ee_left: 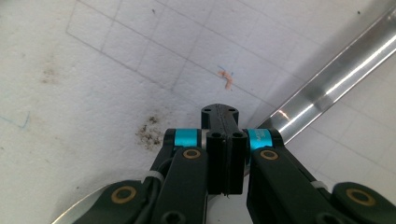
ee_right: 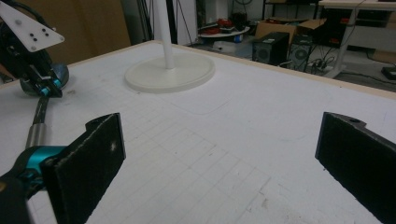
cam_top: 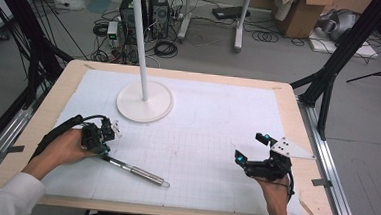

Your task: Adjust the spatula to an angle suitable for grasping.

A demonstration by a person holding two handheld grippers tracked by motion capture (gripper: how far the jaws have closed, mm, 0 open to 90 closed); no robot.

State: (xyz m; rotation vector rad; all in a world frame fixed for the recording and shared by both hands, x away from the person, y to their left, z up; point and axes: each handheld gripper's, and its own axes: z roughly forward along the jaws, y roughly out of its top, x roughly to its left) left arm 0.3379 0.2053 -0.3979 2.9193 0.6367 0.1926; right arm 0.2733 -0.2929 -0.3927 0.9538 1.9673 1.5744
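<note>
On gridded white foam mat [cam_top: 206,138], cylindrical shiny steel ladle [cam_top: 137,171]

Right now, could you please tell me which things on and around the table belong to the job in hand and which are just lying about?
In use:
- left hand-held gripper, shut on the metal utensil
- right hand-held gripper, open, holding nothing
- white stand, close by, possibly involved

Lying about:
- computer towers
- cardboard box
- floor cables
</note>
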